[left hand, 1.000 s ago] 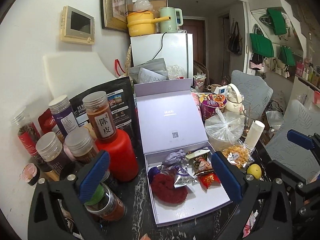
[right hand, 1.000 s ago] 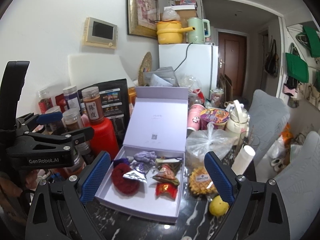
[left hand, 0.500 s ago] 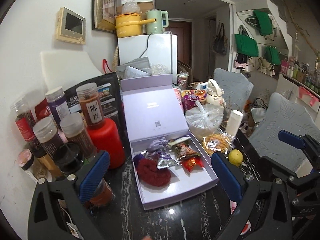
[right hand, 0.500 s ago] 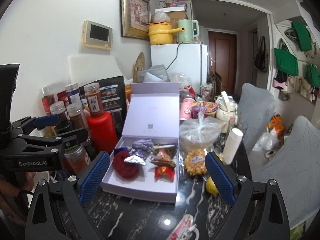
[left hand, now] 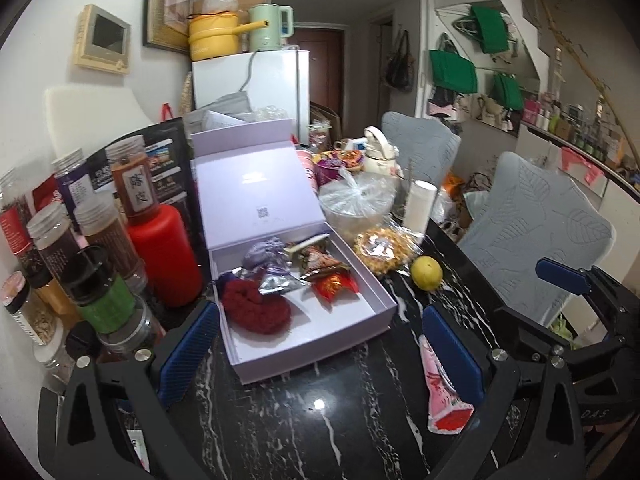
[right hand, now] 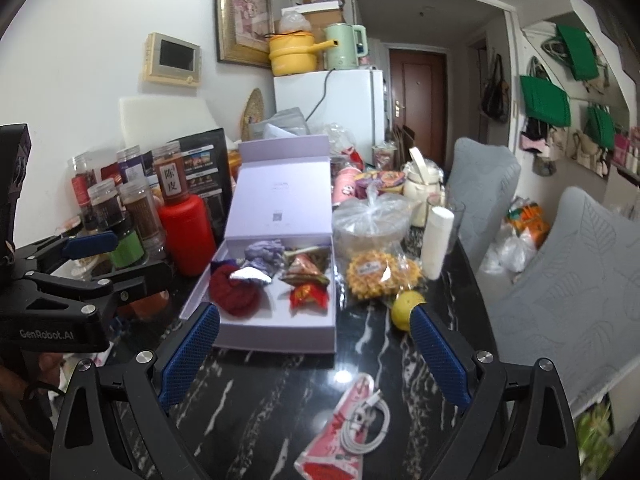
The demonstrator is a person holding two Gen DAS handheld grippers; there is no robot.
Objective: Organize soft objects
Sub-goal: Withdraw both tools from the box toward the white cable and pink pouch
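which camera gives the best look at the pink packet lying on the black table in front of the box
The right wrist view. There the pink packet lies between the open fingers of the right gripper, uncovered, with a coiled white cable on it. In the left wrist view one finger of the left gripper covers part of the packet.

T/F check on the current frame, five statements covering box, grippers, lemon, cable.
1. The lavender box has its lid open. True.
2. The left gripper is shut on the dark red knit piece. False: it is open and empty; the knit piece lies in the box.
3. The lemon lies in the box. False: it sits on the table, right of the box.
4. The right gripper is open. True.
5. A white cable rests on a pink packet. True.
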